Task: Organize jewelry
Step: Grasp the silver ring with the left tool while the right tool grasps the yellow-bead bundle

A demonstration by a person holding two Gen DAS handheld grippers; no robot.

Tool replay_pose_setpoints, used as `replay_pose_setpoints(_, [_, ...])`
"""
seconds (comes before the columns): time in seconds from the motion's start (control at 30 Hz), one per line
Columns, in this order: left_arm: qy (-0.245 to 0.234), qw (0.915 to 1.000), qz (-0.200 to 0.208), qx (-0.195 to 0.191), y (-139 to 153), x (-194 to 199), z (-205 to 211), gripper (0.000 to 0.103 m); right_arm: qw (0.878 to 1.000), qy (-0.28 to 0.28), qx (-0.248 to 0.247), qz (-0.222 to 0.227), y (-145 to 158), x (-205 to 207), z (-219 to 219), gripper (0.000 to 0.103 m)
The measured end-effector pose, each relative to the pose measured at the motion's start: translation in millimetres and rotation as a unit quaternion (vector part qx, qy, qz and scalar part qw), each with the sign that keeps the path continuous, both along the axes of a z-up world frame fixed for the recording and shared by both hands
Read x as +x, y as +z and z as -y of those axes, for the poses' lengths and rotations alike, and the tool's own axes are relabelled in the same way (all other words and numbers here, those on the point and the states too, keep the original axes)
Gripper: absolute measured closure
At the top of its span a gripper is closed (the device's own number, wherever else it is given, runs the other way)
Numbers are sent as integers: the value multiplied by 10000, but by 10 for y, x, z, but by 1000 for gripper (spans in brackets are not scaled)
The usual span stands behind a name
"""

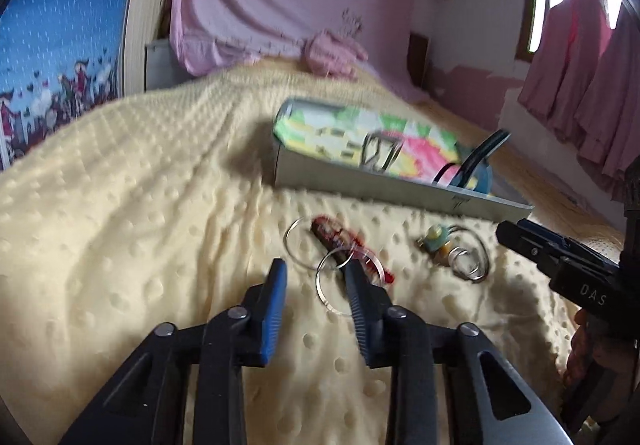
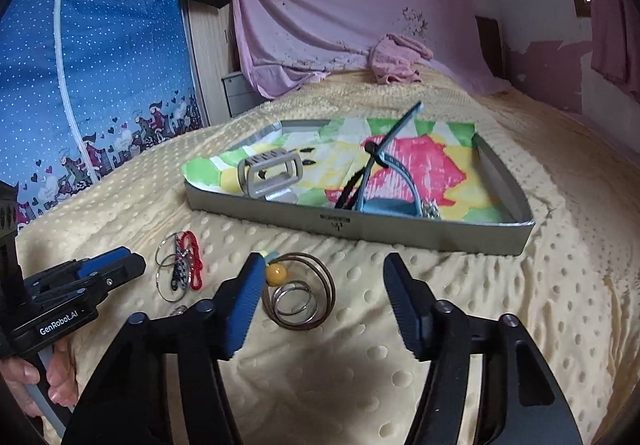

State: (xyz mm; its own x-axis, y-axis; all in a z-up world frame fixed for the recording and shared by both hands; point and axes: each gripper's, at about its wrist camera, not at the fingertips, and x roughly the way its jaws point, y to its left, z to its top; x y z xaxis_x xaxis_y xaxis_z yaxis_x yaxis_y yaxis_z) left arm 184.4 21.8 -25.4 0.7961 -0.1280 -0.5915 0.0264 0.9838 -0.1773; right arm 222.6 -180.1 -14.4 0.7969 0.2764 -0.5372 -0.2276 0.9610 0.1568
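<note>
Two grippers have their jaws spread with nothing between them: left gripper (image 1: 316,271) at frame centre over thin silver hoops and a red beaded strand (image 1: 352,251); right gripper (image 2: 324,269) over nested bronze metal rings (image 2: 300,297). All lie on the cream dotted bedspread (image 2: 520,285). Beyond, upper centre, sits the grey tray with colourful lining (image 2: 360,221).

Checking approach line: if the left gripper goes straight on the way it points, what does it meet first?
Likely the thin silver hoops tangled with the red beaded piece, right at the tips of the open left gripper; blur leaves depth uncertain.
</note>
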Motion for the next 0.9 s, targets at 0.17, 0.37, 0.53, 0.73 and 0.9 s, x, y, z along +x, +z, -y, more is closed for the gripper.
replay_pose_setpoints(0.17, [-60,9995,-309,-93,-89,96,8,79,9997,44,11,-232,-117,138,-38,63])
replay_pose_setpoints(0.37, [-96,9988,-481,-58,-134,145,44,80,9987,12,-33,-511,-248,294,-62,68])
replay_pose_setpoints(0.53, [-76,9977,-605,-283,-166,221,-10,96,9982,91,19,-592,-305,310,-83,75])
replay_pose_setpoints(0.73, [-1,9980,-424,-464,-123,138,-76,99,9977,157,135,-639,-335,307,-70,89])
replay_pose_setpoints(0.9, [-67,9988,-269,-391,-50,88,-39,99,9972,219,211,-678,-356,303,-60,100])
